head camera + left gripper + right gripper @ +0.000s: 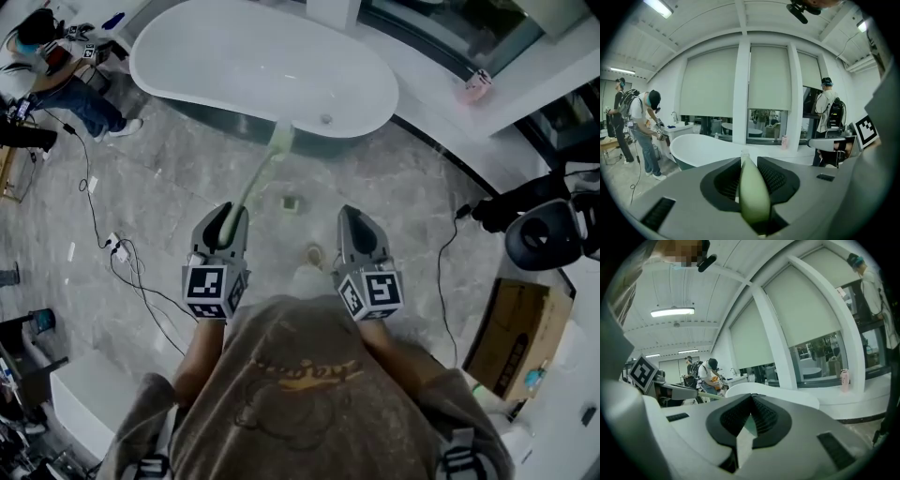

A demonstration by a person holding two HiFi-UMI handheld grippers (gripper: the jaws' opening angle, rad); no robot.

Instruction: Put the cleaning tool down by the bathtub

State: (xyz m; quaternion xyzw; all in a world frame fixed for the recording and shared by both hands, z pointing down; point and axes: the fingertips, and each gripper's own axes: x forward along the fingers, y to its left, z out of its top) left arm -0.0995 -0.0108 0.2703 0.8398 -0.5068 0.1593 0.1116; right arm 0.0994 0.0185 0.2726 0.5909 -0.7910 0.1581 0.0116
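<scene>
Cleaning tool [260,173] held in the left gripper [229,214] before the bathtub [187,52]
Its jaws clamp the pale green handle; the far end is at the bathtub's near side. The right gripper [352,216] is closed and empty.

Pale green long-handled cleaning tool [255,178] – aslant toward white bathtub [234,66]

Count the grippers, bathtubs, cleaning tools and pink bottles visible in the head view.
Grippers: 2, left gripper and right gripper
Bathtub: 1
Cleaning tool: 1
Pink bottle: 1
Total: 5
</scene>
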